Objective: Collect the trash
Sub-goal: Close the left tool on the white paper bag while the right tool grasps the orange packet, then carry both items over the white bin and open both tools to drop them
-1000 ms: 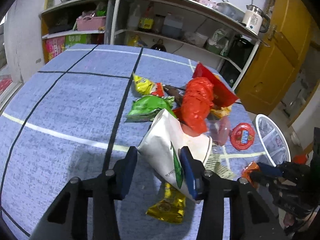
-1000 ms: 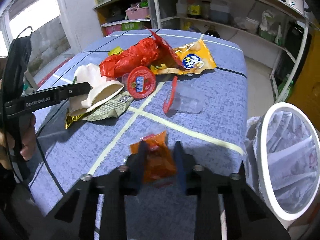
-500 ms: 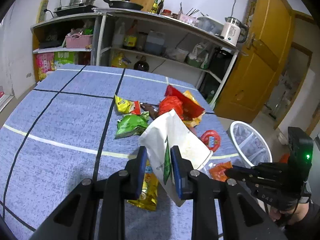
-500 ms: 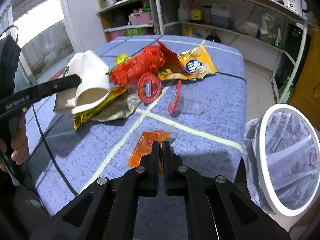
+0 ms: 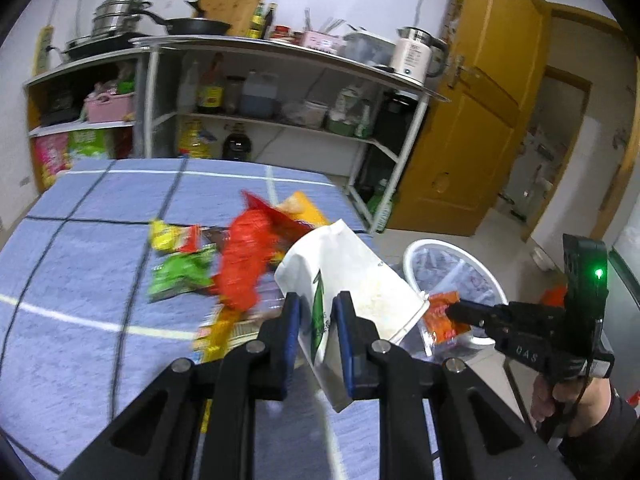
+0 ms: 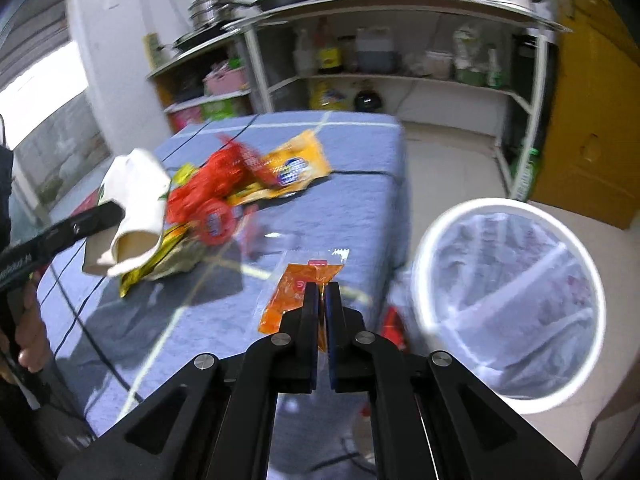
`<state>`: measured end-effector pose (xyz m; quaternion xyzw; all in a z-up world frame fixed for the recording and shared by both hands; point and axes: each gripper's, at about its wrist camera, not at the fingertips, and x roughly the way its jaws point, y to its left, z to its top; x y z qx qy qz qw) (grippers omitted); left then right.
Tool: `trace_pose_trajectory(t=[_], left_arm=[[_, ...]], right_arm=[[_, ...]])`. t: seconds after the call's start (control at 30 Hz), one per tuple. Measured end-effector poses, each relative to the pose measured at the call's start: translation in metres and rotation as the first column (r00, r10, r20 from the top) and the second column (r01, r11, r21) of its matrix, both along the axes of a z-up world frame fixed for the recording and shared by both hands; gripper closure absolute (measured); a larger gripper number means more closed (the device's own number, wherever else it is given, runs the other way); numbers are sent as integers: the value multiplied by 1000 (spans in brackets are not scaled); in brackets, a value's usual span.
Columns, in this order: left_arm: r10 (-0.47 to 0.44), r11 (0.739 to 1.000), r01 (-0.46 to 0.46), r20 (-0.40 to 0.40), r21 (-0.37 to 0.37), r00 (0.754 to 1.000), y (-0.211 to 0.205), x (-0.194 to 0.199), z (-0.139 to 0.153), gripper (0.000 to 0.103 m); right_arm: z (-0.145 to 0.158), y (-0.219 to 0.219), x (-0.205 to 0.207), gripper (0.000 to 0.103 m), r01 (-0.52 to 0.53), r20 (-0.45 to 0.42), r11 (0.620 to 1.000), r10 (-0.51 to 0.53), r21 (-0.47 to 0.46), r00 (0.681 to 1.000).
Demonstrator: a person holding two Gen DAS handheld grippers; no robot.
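L tool (image 5: 316,316) has just been closing and now pinches the white paper cup (image 5: 352,280), held off the table (image 5: 80,280) w/ its open mouth toward the bin (image 6: 508,304). R tool (image 6: 322,296) is pressed together on the orange sachet (image 6: 296,292), lifted clear of the table, just beside the bin. Other wrappers (image 5: 244,264) lie on the table, farther from the bin.

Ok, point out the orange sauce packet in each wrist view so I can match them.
Left wrist view: the orange sauce packet sits right of centre, pinched at the right gripper tip, in front of the bin.
Right wrist view: orange sauce packet at lower centre, clamped between the fingers.
Shared landmark: the white-rimmed trash bin.
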<state>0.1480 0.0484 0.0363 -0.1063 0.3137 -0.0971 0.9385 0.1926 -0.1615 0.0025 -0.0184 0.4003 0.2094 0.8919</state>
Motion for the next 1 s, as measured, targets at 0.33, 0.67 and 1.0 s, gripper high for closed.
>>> trace_pose_trajectory(t=[0.33, 0.67, 1.0], left_arm=[[-185, 981, 187, -38, 50, 982, -106, 57, -3, 84], [-300, 948, 310, -117, 74, 947, -177, 106, -28, 79], [-318, 942, 329, -134, 66, 938, -187, 109, -42, 69]], right_arm=[[-4, -91, 29, 100, 228, -33, 974, -228, -4, 973], [-34, -129, 47, 99, 311, -124, 950, -312, -26, 942], [-27, -151, 38, 60, 362, -87, 932, -362, -12, 928]])
